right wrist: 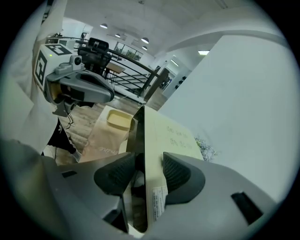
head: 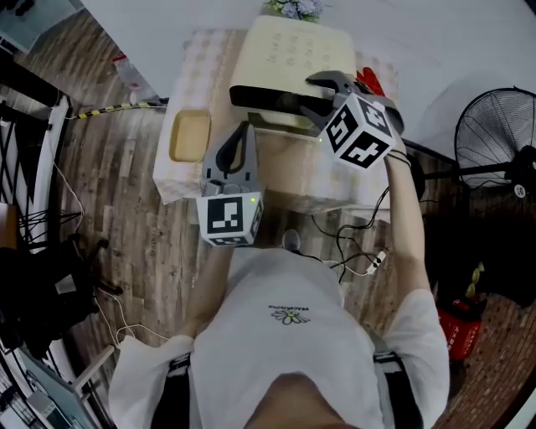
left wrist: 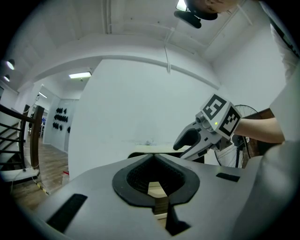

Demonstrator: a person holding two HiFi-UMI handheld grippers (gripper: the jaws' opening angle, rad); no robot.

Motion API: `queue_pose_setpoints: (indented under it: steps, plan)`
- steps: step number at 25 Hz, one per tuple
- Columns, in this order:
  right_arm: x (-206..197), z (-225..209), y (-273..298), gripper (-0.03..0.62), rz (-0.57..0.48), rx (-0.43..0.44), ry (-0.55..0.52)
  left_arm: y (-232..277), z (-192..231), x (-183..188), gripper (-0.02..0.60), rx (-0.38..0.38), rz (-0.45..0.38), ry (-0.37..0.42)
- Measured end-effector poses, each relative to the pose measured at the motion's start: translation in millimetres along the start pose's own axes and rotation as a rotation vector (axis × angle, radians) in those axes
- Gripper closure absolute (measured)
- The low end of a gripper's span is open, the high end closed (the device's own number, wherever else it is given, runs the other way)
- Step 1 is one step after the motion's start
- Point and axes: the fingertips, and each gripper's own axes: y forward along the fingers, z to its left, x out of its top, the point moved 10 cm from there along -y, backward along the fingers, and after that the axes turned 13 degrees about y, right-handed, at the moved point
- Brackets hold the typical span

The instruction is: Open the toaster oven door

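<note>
A cream toaster oven [head: 293,59] stands on a table with a checked cloth [head: 194,63], its dark glass door [head: 266,100] facing me and shut against the body. My right gripper [head: 316,99] is open at the door's upper right corner. In the right gripper view its jaws [right wrist: 145,171] straddle the oven's front top edge, with the dark door [right wrist: 136,136] on one side and the cream top [right wrist: 171,136] on the other. My left gripper [head: 237,138] is shut and holds nothing, in front of the table and pointing at the oven [left wrist: 154,149]. Seen along its own jaws, the left gripper [left wrist: 153,157] also has the right gripper [left wrist: 187,138] in view.
A yellow tray [head: 190,134] lies on the table left of the oven. Flowers [head: 293,8] stand behind the oven against the white wall. A black floor fan [head: 494,142] stands at the right. Cables trail over the wooden floor near my feet.
</note>
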Motion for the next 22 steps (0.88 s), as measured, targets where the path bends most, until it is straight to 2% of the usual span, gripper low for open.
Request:
queue_pose_setpoints:
  steps: [5,10,12,16,20,22]
  plan:
    - [7.1,-4.0,3.2,0.418,0.054,0.013,0.017,3.3,5.6,-11.9,0.563,-0.002,0.029,-0.038]
    - [12.3,-1.6,5.5,0.421,0.099,0.006,-0.003,8.3,6.9,-30.5,0.561,-0.03,0.074,-0.163]
    - [12.4,-0.8,5.6,0.422,0.102,0.0,-0.006,10.4,6.0,-36.5,0.561,-0.042,0.094,-0.182]
    - [12.1,0.4,5.4,0.424,0.102,-0.003,-0.005,13.0,4.0,-35.7,0.561,-0.042,0.094,-0.122]
    - [12.9,-1.1,4.9,0.424,0.108,-0.001,-0.001,16.2,1.1,-23.1,0.561,-0.051,0.064,-0.028]
    - [13.0,-0.7,4.8,0.424,0.103,-0.003,0.002,16.5,1.0,-20.8,0.56,-0.059,0.054,-0.043]
